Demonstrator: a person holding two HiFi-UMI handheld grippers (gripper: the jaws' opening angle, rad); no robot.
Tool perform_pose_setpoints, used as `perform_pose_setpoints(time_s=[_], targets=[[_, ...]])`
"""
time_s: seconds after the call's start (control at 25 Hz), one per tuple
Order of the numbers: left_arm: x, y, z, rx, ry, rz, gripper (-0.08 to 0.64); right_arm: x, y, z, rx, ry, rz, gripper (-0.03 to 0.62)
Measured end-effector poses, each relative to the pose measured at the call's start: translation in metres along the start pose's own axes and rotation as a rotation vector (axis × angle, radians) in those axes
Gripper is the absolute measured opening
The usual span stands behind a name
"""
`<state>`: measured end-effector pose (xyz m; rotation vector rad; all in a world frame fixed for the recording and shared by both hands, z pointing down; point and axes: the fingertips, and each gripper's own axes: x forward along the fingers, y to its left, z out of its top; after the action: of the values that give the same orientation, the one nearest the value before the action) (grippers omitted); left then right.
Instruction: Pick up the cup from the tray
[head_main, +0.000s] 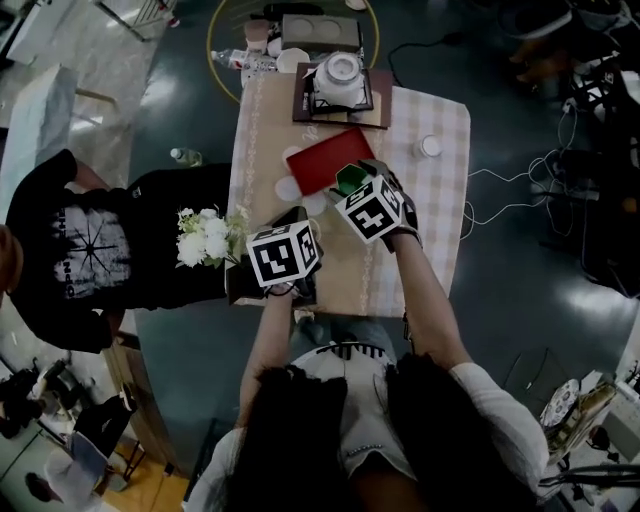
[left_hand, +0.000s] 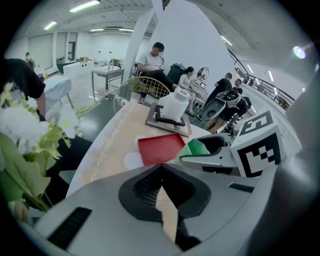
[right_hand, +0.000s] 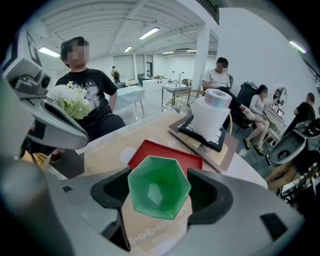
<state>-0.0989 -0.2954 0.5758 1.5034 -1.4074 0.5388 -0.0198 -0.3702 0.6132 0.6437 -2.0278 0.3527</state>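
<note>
The right gripper's (right_hand: 160, 194) fingers clamp the green cup (right_hand: 159, 184) by opposite flat sides, off the red tray (right_hand: 146, 151). It looks like light, stiff, slick plastic, so a mid-wall hold suits it. The left gripper's (left_hand: 162, 192) fingers are closed and empty.

Head view looks steeply down; both gripper views share the tray (right_hand: 145, 151).

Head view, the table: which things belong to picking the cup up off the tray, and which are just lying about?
Part of the job:
green cup, held by the right gripper
red tray

Just lying about:
white flowers
paper roll on its stand
small white container
left gripper, shut and empty
</note>
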Motion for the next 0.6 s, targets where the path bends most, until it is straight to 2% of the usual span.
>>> perform_pose_setpoints(time_s=[0.24,0.4,0.52,0.6], targets=[[0.003,-0.024,-0.011,0.057,0.025,-0.042,0.008,-0.013,-0.004,-0.045,0.084,0.034,-0.032,0.353],[0.006,-0.032,-0.022,0.059,0.048,-0.077,0.008,-0.013,-0.001,-0.069,0.125,0.055,-0.048,0.353],[0.008,-0.03,-0.027,0.082,0.061,-0.065,0.008,-0.009,0.004,-0.08,0.134,0.066,-0.045,0.353],[0.007,-0.03,-0.029,0.07,0.068,-0.075,0.008,-0.008,0.006,-0.086,0.147,0.064,-0.045,0.353]])
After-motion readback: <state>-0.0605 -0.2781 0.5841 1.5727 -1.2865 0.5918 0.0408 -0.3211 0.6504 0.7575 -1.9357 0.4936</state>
